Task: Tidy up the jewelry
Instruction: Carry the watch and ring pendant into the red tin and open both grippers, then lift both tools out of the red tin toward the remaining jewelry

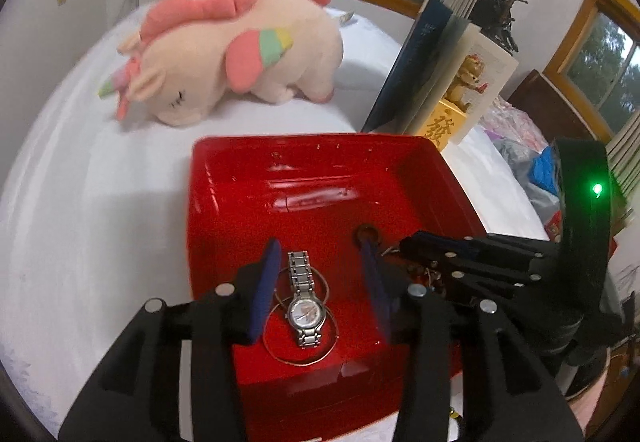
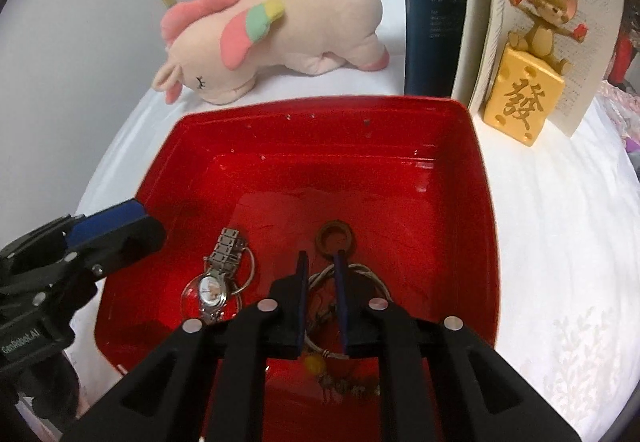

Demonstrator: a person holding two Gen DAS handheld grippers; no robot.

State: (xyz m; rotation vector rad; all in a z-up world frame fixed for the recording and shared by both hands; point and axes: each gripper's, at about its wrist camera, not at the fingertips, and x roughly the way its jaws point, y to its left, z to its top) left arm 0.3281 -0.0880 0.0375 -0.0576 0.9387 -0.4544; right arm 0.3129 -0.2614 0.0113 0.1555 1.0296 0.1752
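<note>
A red tray [image 1: 240, 170] [image 2: 460, 146] sits on the white bed. A silver watch [image 1: 305, 302] [image 2: 218, 278] lies in it on thin wire hoops. My left gripper [image 1: 320, 254] is open above the watch, one finger on each side. My right gripper [image 2: 320, 258] hangs over a silver bangle with charms [image 2: 360, 274] and a brown ring [image 2: 334, 238], its jaws narrowly apart with nothing clamped between them. The right gripper also shows in the left wrist view [image 1: 408, 246], and the left gripper shows in the right wrist view [image 2: 148, 220].
A pink unicorn plush [image 1: 240, 54] [image 2: 288, 22] lies behind the tray. An open book [image 1: 436, 74] [image 2: 440, 10] and a mouse figurine on a yellow cheese block [image 2: 528, 82] [image 1: 452, 118] stand at the back right. White bedding surrounds the tray.
</note>
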